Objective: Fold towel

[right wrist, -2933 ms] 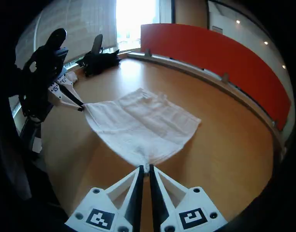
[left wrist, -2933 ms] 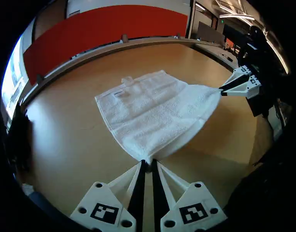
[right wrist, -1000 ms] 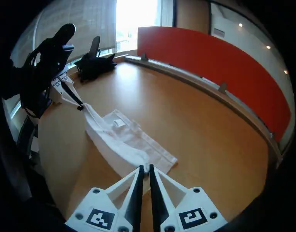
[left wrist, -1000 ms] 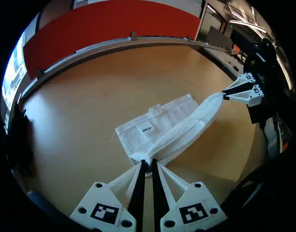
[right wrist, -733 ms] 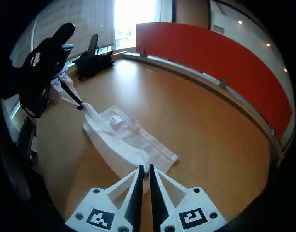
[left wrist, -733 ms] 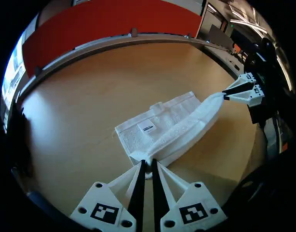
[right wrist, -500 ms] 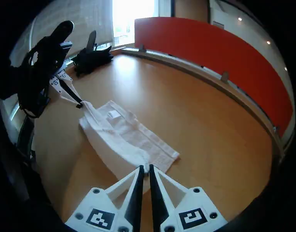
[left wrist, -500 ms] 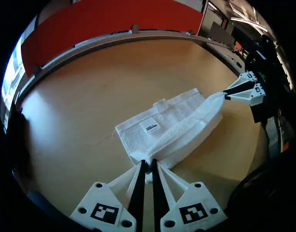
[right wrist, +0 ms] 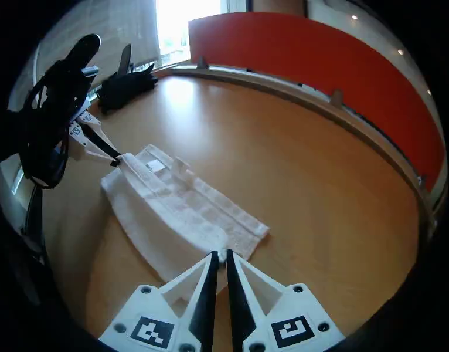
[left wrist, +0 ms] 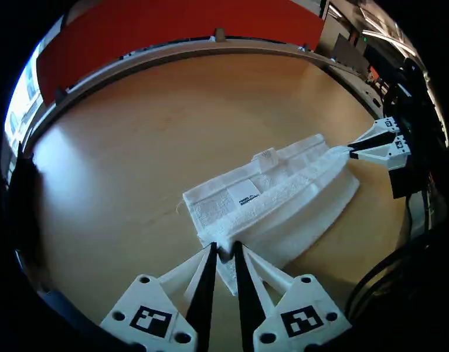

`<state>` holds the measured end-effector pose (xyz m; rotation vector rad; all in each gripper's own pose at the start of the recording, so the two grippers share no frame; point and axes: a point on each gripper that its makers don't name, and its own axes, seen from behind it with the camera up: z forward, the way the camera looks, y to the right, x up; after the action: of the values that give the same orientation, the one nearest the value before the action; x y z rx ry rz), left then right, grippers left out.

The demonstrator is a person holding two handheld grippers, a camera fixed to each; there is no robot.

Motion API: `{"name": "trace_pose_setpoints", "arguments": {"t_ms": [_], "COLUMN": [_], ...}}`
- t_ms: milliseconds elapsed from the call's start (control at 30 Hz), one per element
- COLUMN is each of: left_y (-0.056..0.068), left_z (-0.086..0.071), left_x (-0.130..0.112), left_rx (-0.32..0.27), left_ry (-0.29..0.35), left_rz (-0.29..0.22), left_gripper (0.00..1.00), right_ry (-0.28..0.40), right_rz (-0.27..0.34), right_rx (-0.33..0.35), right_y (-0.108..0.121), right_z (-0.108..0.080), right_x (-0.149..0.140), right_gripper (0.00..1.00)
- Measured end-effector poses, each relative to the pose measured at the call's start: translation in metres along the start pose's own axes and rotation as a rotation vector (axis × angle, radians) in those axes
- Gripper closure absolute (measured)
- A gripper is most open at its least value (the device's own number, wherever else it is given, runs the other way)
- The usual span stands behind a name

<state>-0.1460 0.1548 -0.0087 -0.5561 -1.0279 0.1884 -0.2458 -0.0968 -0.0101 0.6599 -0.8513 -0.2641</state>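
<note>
In the left gripper view, the wooden worktop (left wrist: 107, 152) runs along your left, with the red partition (left wrist: 166, 26) standing behind its far edge. At the bottom middle, your left hand-held gripper (left wrist: 224, 250) has a corner of the white towel (left wrist: 283, 202) between its tips. The gap between them is slightly wider than half a second ago, and I cannot tell whether they are pressing on the cloth. The towel lies on the worktop, doubled over, running up and right from that corner. Its label (left wrist: 246, 193) and hanging loop (left wrist: 265, 155) face up on the far strip.

About three seconds ago the towel lay spread open in one layer. Half a second ago the carried edge stood up as a ridge between the two grippers; now it has sunk flatter and spread toward the near side. At the right, your right hand-held gripper (left wrist: 350, 151) pinches the other corner of that edge.

In the right gripper view, a dark bundle (right wrist: 125, 85) lies on the worktop (right wrist: 330, 193) at the far left. Just below it, the left hand-held gripper (right wrist: 115, 159) meets the towel (right wrist: 166, 217) at its far corner, near the label (right wrist: 156, 166). The towel runs diagonally down to the right hand-held gripper (right wrist: 220, 255) at the bottom middle. Its fingers are together, clamped on the near corner as in the earlier frames. The red partition (right wrist: 353, 64) closes the right side.
</note>
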Motion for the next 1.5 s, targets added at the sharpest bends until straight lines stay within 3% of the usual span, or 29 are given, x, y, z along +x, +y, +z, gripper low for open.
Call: {"name": "trace_pose_setpoints", "arguments": {"t_ms": [267,367,667,867,1000,1067,1500], "left_y": [-0.009,-0.014,-0.028,-0.036,-0.042,-0.044,-0.049], "left_z": [0.005,0.009,0.014,0.012,0.011,0.01,0.0], "left_x": [0.004,0.007,0.015,0.022,0.026,0.027,0.032], "left_rx": [0.023,0.041,0.087,0.107,0.124,0.131,0.138], "left_ry": [0.001,0.002,0.004,0.02,0.029,0.034,0.057], "left_rz": [-0.009,-0.014,-0.002,0.004,-0.001,-0.004,-0.018], "left_gripper": [0.73,0.67,0.41,0.25,0.12,0.05,0.05], "right_ry": [-0.001,-0.01,-0.017,-0.004,0.005,0.012,0.032], "right_rz": [0.005,0.003,-0.005,-0.003,0.001,0.003,-0.007], "right_rx": [-0.01,-0.021,-0.083,-0.112,-0.132,-0.137,-0.148], "right_y": [0.005,0.009,0.027,0.037,0.043,0.045,0.048], "right_z": [0.007,0.011,0.019,0.019,0.017,0.016,0.008], "right_x": [0.002,0.001,0.004,0.008,0.011,0.013,0.02], "right_gripper": [0.87,0.8,0.45,0.3,0.12,0.12,0.08]}}
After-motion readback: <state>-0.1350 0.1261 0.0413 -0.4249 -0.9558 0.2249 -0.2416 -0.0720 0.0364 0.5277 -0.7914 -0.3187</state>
